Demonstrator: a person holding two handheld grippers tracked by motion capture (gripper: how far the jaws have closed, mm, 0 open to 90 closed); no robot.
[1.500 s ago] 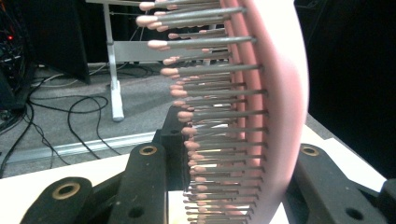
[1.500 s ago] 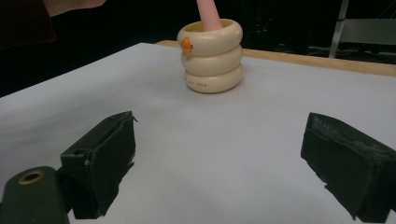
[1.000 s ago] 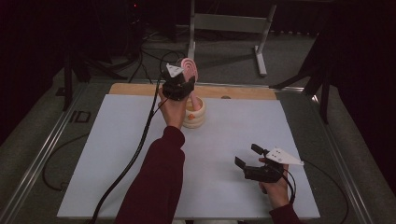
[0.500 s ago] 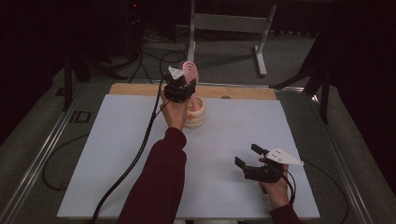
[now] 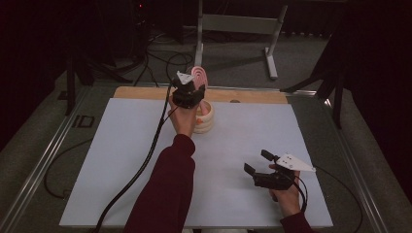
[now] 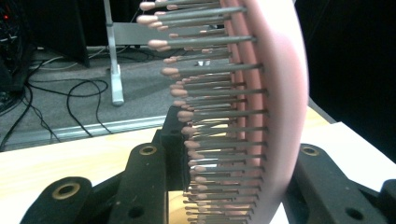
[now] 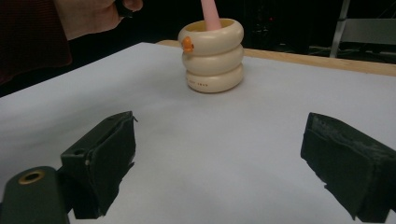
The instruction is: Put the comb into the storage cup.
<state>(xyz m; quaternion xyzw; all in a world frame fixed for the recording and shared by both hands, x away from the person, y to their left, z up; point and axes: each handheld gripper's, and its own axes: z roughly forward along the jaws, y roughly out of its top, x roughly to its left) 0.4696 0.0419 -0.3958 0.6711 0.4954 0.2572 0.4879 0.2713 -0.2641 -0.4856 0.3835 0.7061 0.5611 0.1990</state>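
A pink hairbrush [image 5: 200,76] stands upright with its handle [image 7: 210,14] down inside a cream ringed holder [image 5: 206,119] at the back middle of the white table. My left gripper [image 5: 192,87] is above the holder, shut on the brush head. In the left gripper view the bristled head [image 6: 275,93] sits between the black jaws of the left gripper [image 6: 233,154]. The holder [image 7: 214,56] has a small orange knob on its side. My right gripper [image 5: 257,161] rests low at the front right, open, and its jaws [image 7: 219,158] have nothing between them.
A wooden board [image 5: 252,96] runs along the table's far edge. Behind it a metal stand [image 5: 233,24] and loose cables [image 5: 160,58] lie on the floor. The left gripper's cable [image 5: 141,170] trails across the white tabletop [image 5: 107,160] to the front edge.
The left gripper with the brush has sunk very slightly toward the holder. The right gripper has stayed where it was.
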